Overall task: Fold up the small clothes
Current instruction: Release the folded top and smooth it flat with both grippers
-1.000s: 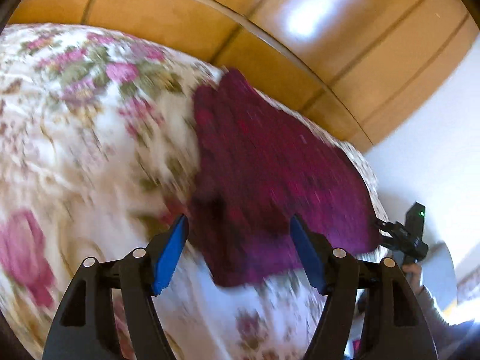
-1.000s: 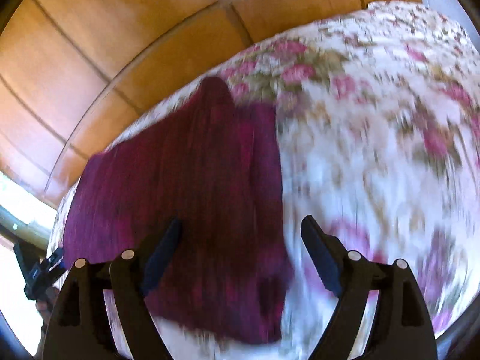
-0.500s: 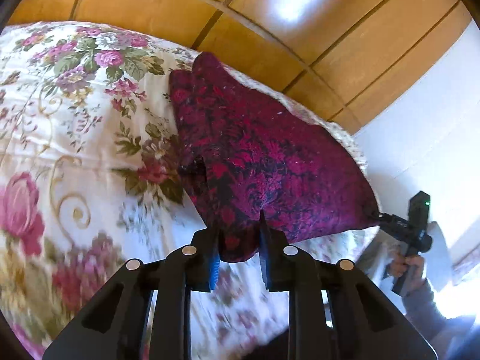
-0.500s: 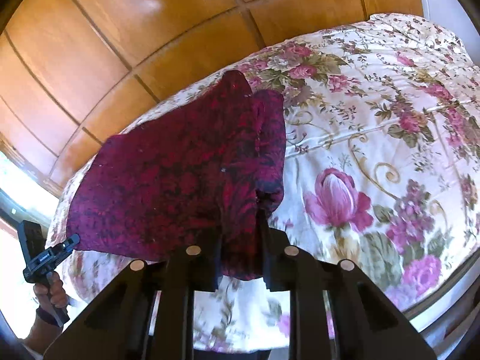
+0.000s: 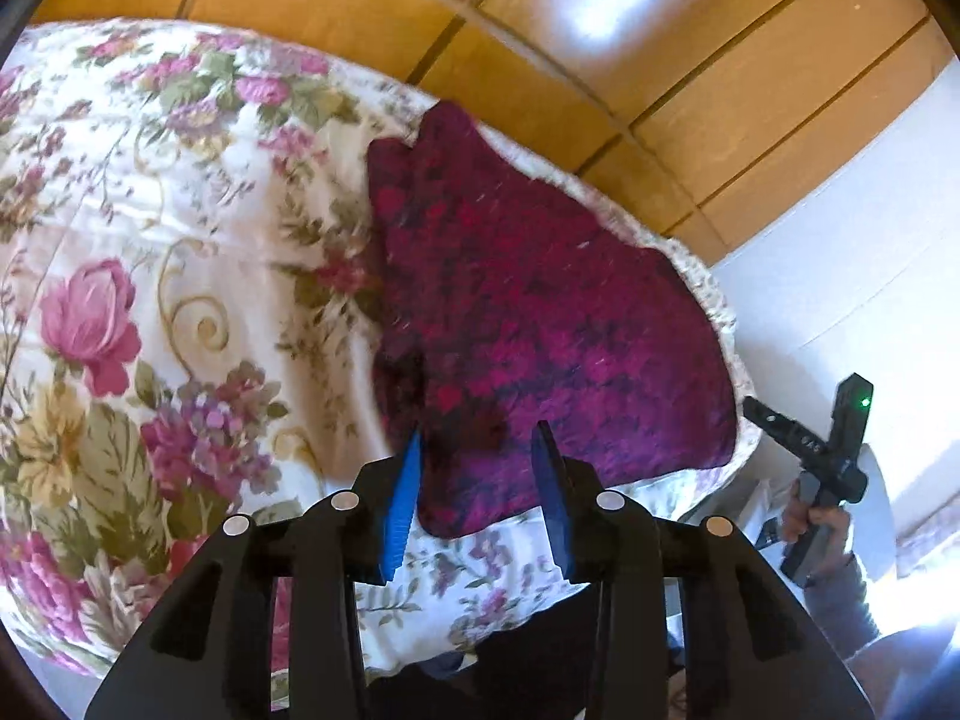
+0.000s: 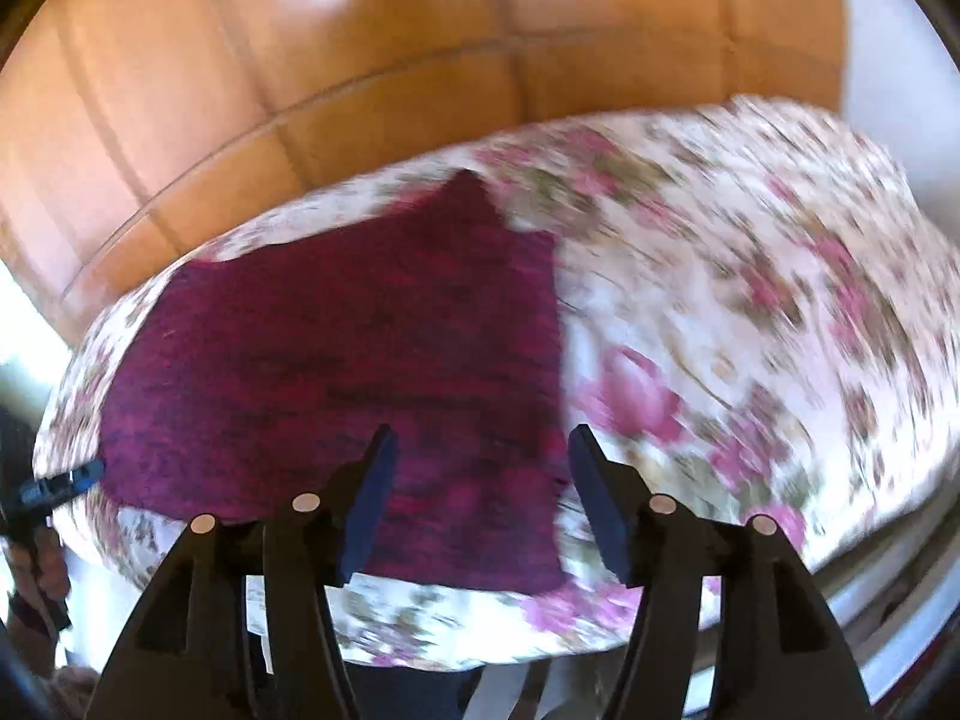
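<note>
Two grippers hang over a flowered bedspread [image 5: 150, 276], each seen from its own wrist camera. Nearest the left camera, the left gripper [image 5: 477, 450] has its jaws a moderate way apart, and they have just been opening; the blue pads [image 5: 403, 498] frame the near edge of a crimson garment [image 5: 528, 312], but they do not press on it and nothing is held between them. In the right wrist view, which is blurred, the right gripper [image 6: 480, 450] stands with its jaws wider apart, also having just been opening; its dark pads [image 6: 369, 504] sit above the garment's near edge, clear of the cloth, with no grip on anything.

The crimson garment, patterned in darker tones, lies spread flat on the bedspread. Its near edge is just beyond both sets of jaws, and its far end tapers to a point close to the bedspread's far border. Most of the bedspread's rose print lies bare to one side of the garment.

Off the garment's side corner, the left view catches the right gripper as a black tool with a small green light, gripped by a person's hand [image 5: 810, 525] in a grey sleeve. Beyond the garment's far point, past the bed's edge, rises a glossy wooden panelled wall [image 5: 540, 60], and next to it a white wall [image 5: 870, 228].
</note>
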